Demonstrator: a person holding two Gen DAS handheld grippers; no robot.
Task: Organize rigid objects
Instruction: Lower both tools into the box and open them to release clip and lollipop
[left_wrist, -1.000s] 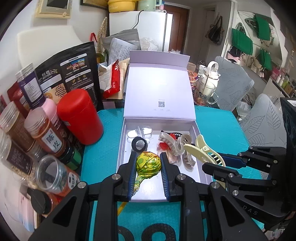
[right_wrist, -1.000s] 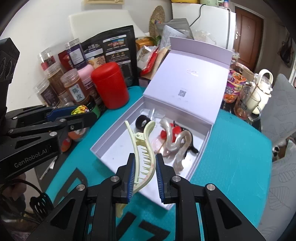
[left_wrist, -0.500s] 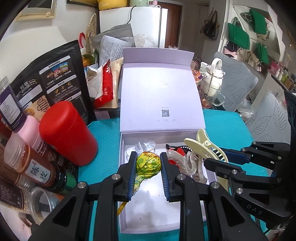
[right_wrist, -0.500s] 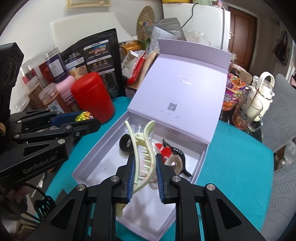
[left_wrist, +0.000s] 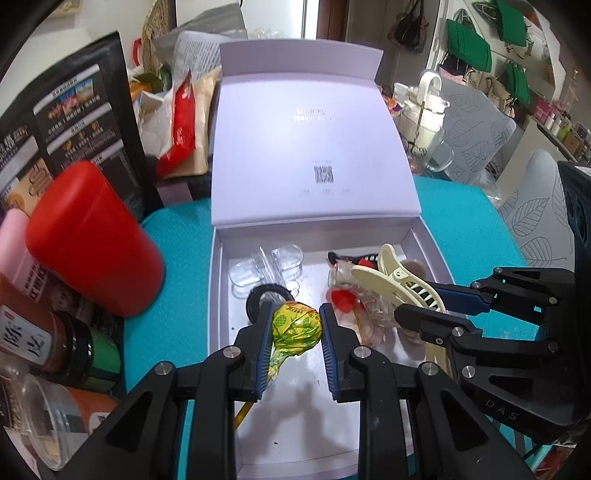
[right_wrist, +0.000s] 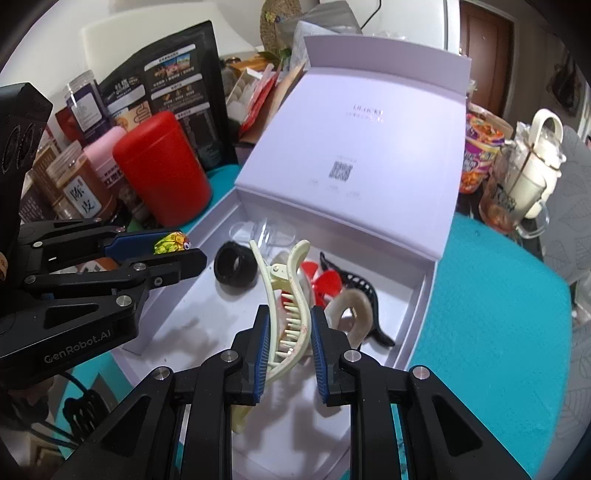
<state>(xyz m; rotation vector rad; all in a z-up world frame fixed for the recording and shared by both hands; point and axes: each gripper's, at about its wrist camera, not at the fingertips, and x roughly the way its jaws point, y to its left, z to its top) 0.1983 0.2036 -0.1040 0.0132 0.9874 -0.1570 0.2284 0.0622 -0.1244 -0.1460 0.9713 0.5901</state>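
While both are carried in for stowing, the left gripper (left_wrist: 295, 325) clamps a yellow foil-wrapped lollipop (left_wrist: 295, 324) and the right gripper (right_wrist: 289, 328) a cream plastic hair claw (right_wrist: 286, 291), each above the near edge of the open lilac cardboard box (left_wrist: 218, 295).

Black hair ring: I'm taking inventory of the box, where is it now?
The black hair ring lies in the open white box, left part in the right wrist view, beside the cream claw clip.

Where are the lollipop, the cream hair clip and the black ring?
lollipop (left_wrist: 295, 325), left wrist view, on the yellow-green wrapped head between the pads.
cream hair clip (right_wrist: 286, 295), right wrist view, on its toothed middle.
black ring (right_wrist: 236, 268), right wrist view, on its outer band, lying in the box.
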